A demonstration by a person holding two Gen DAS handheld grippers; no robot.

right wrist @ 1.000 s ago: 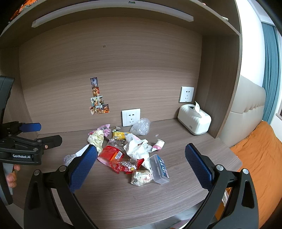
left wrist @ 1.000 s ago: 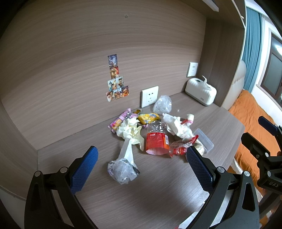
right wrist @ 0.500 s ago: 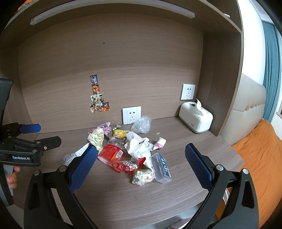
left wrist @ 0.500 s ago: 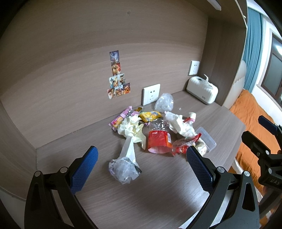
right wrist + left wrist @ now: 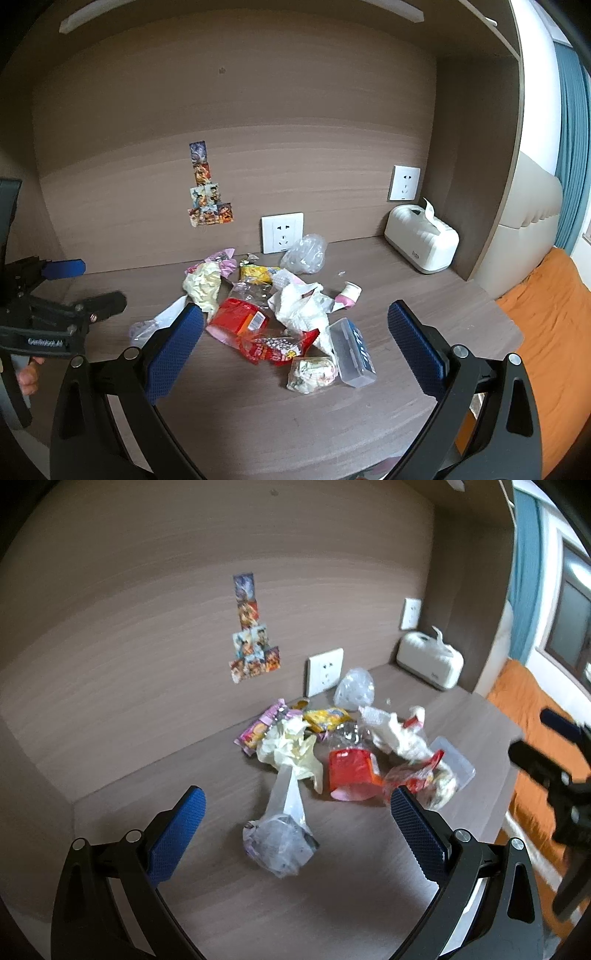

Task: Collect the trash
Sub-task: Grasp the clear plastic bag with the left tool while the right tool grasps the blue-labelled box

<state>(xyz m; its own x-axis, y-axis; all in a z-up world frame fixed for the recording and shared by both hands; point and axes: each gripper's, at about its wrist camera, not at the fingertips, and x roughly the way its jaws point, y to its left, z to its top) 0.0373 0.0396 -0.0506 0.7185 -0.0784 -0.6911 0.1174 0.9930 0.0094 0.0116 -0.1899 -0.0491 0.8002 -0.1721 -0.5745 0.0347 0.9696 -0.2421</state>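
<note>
- The wooden desk [image 5: 424,295] carries everything, its back edge meeting a wood wall panel [image 5: 258,110].
- The trash pile [image 5: 273,306] sits mid-surface, nearer the back edge than the front, just ahead of a white wall socket [image 5: 282,232].
- The left gripper [image 5: 295,823] hovers over the surface's left part with its blue fingers [image 5: 173,836] spread wide and nothing between them; a crumpled clear plastic bag [image 5: 279,843] lies on the surface between the fingers in this view.
- The right gripper [image 5: 295,343] hangs over the front edge, fingers [image 5: 415,347] likewise spread and empty, the pile framed between them.
- A white tissue box [image 5: 421,238] stands at the surface's back right corner, well apart from the pile.
- In the pile: a red snack wrapper [image 5: 240,319] at the centre, crumpled white paper [image 5: 301,306] to its right, and a cream wad [image 5: 203,284] on its left.
- A clear plastic case [image 5: 351,350] lies at the pile's front right, touching a small balled wrapper [image 5: 312,373].
- A small paper cup [image 5: 349,293], apparently tipped on its side, rests at the pile's right.
- Stickers [image 5: 207,199] cling to the wall left of the socket.
</note>
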